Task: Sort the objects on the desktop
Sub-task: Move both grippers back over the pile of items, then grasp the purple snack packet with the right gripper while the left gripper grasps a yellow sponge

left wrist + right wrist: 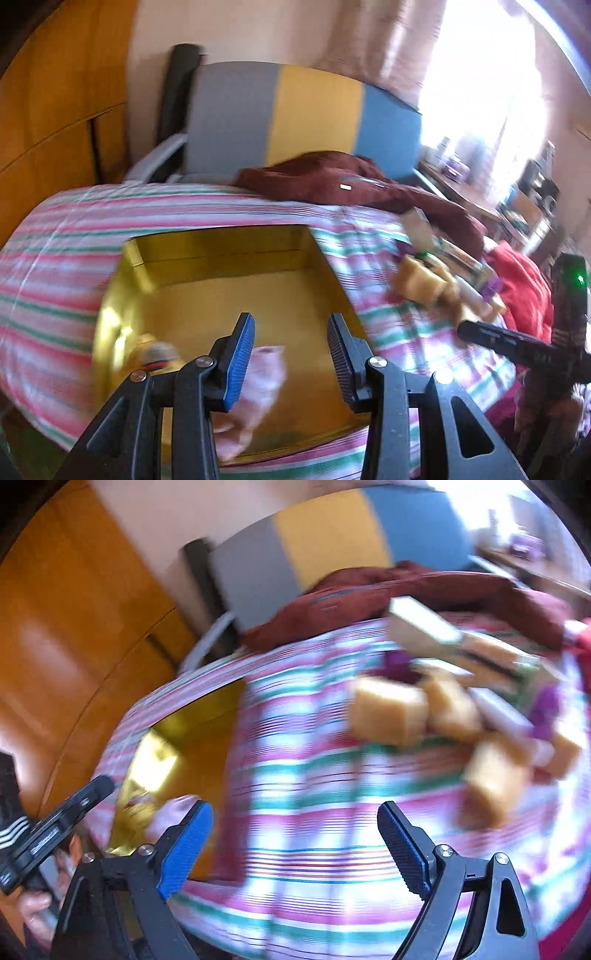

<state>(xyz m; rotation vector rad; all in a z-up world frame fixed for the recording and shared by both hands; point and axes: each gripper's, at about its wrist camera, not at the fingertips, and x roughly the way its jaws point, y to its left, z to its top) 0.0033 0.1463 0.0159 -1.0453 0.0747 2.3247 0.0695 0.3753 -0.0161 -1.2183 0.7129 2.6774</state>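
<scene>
A gold open box (236, 295) lies on the striped bedspread (55, 236). Inside it lie a blurred pink item (266, 384) and a small yellow toy (155, 356). My left gripper (291, 325) is open and empty, hovering over the box above the pink item. My right gripper (295, 812) is open and empty above the bedspread (295, 775), right of the box (177, 746). A pile of tan blocks (391, 709), a white tube (506, 712) and flat cartons (454, 642) lies ahead of it to the right; the pile also shows in the left wrist view (432, 284).
A dark red garment (351, 181) lies at the far side of the bed, a red cloth (524, 291) at the right. A grey, yellow and blue headboard (303, 118) stands behind. Wooden wardrobe (55, 92) at left. The right gripper's body (524, 343) shows at the left view's right edge.
</scene>
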